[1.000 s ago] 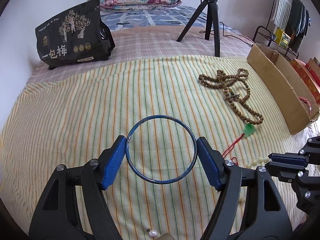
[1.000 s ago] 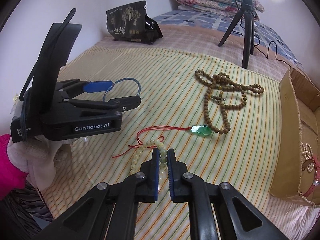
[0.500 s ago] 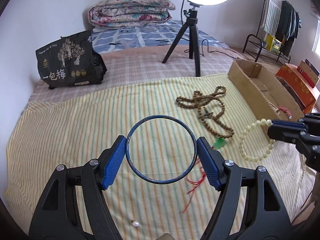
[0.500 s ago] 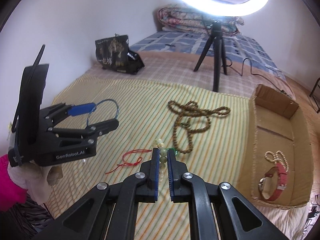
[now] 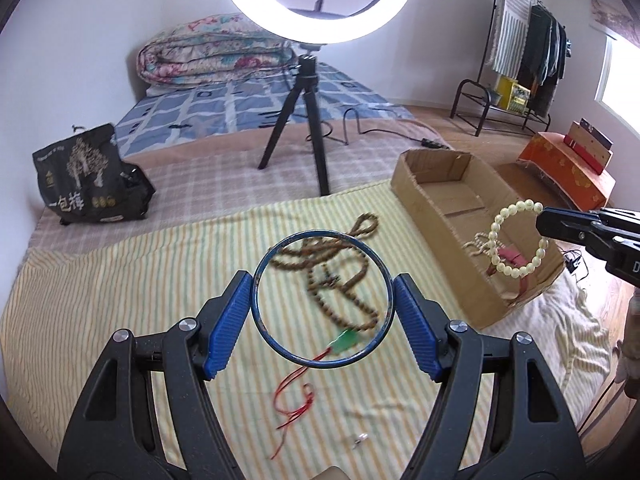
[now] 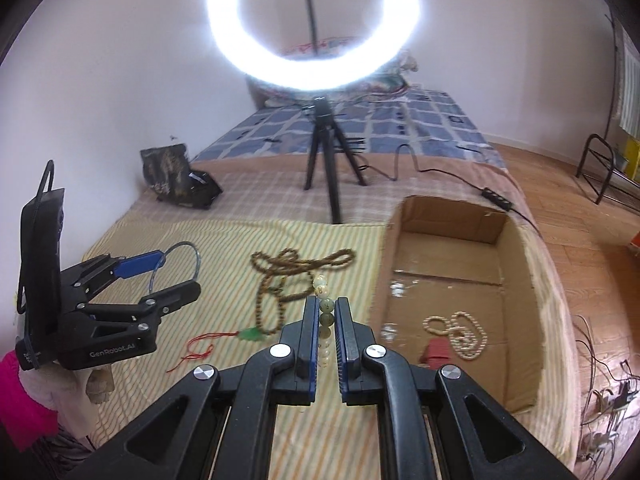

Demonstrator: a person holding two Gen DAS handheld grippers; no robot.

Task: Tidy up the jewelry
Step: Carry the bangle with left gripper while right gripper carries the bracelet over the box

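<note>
My left gripper (image 5: 322, 300) is shut on a thin blue bangle (image 5: 320, 233), one pad on each side of the ring; it also shows as the left gripper (image 6: 178, 276) with the bangle (image 6: 196, 260). My right gripper (image 6: 325, 304) is shut on a cream bead bracelet (image 6: 323, 291), which hangs in the air as a loop, the bracelet (image 5: 496, 236) at the right gripper (image 5: 544, 220), above the cardboard box (image 5: 424, 184). A brown bead necklace (image 6: 280, 276) with a green pendant (image 6: 250, 334) and red cord lies on the striped cloth.
The cardboard box (image 6: 520, 280) holds a pearl string (image 6: 460, 330) and a red strap (image 6: 438, 350). A ring light on a tripod (image 5: 312, 120) stands behind the cloth, a black bag (image 5: 80, 184) at the far left. A small pearl piece (image 5: 360, 438) lies near the cloth's front.
Both grippers have risen and swung right toward the box. The right gripper lifted the cream bracelet off the cloth. The bangle stays held in the left one.
</note>
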